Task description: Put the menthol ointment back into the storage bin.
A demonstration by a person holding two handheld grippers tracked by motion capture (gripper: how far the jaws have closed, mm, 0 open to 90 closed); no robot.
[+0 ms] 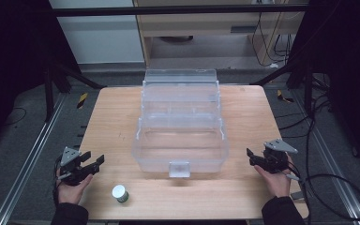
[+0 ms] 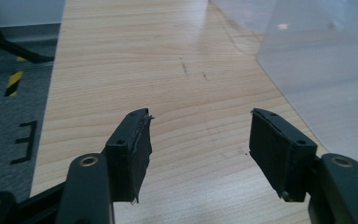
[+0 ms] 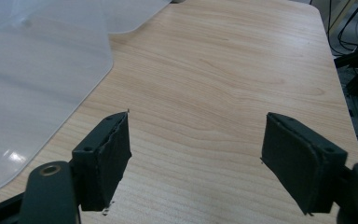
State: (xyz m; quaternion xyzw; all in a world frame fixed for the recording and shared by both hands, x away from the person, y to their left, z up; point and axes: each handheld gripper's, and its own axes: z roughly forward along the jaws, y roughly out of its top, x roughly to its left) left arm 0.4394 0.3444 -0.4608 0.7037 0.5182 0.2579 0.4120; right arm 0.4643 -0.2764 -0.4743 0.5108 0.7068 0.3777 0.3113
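A clear plastic box point(image 1: 180, 140), open with its lid tipped back, sits at the centre of the high view on the wooden table point(image 1: 243, 117), a latch tab at the middle of its front wall; it looks light, stiff and slick, so the rim or side walls would likely give a surer hold than the smooth faces. Lower left of it stands a small white-capped jar point(image 1: 120, 193), light and round, probably best pinched across its sides. The left gripper point(image 1: 93, 163) and right gripper point(image 1: 251, 157) flank the box near the frame's lower corners, both spread wide and empty.
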